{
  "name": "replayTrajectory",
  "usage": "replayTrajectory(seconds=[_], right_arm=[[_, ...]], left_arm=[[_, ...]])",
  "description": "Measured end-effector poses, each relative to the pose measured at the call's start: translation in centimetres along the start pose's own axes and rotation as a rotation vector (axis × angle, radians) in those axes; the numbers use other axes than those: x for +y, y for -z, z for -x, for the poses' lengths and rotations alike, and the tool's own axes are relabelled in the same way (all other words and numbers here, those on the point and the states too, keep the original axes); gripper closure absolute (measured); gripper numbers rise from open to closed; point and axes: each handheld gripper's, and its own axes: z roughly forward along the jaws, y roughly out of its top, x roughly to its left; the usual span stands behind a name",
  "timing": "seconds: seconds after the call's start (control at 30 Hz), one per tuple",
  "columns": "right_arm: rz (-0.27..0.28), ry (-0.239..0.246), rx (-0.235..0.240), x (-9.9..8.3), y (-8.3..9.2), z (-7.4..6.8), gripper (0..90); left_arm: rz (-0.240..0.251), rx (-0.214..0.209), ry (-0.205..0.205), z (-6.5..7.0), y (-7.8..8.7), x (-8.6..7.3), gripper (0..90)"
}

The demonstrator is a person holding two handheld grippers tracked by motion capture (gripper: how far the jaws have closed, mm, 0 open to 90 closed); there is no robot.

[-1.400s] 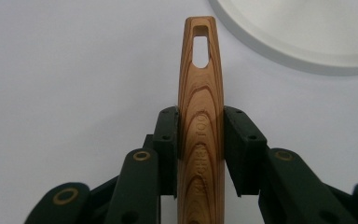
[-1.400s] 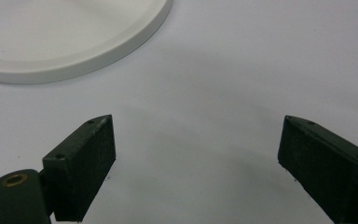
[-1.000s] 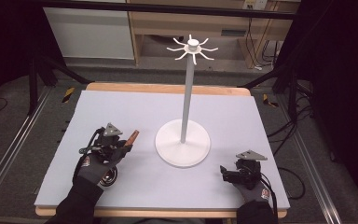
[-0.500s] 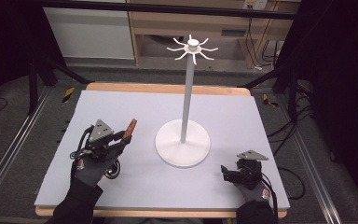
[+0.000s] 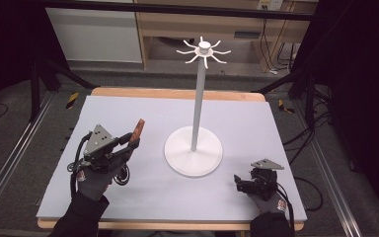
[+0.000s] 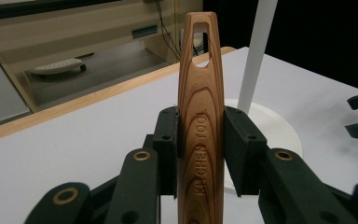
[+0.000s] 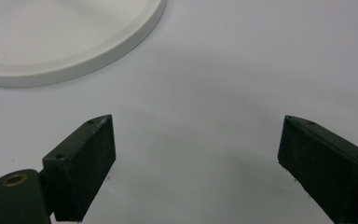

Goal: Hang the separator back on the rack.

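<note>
High view: left gripper (image 5: 128, 143), left of the stand (image 5: 193, 150), clamps a wooden tool (image 5: 137, 130) tilted up off the table (image 5: 128, 106). Left gripper view: pads (image 6: 237, 151) press the tool's handle. Right gripper view: right gripper (image 7: 196, 163) gapes empty near the stand's base.

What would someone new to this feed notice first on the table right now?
Probably the tall white stand at the table's middle, its round base on the grey mat and a crown of hooks on top. Next, the wooden kitchen tool handle clamped upright in the left gripper, left of the stand, with a hanging slot at its tip. The right gripper rests open near the front right, its fingers wide apart.
</note>
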Motion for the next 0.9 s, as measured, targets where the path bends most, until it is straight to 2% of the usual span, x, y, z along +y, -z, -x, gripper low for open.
replayTrajectory(seconds=[0.3,0.57,0.9], right_arm=[[0.006,0.008,0.001,-0.1,0.2,0.1,11.5],[0.004,-0.002,0.0,-0.2,0.2,0.1,11.5],[0.001,0.005,0.0,-0.1,0.1,0.1,11.5]], left_arm=[[0.069,-0.001,0.018,-0.3,0.5,1.7,67.1],[0.13,-0.016,0.024,0.0,0.4,4.1,67.1],[0.15,-0.014,0.014,0.4,0.0,5.9,67.1]])
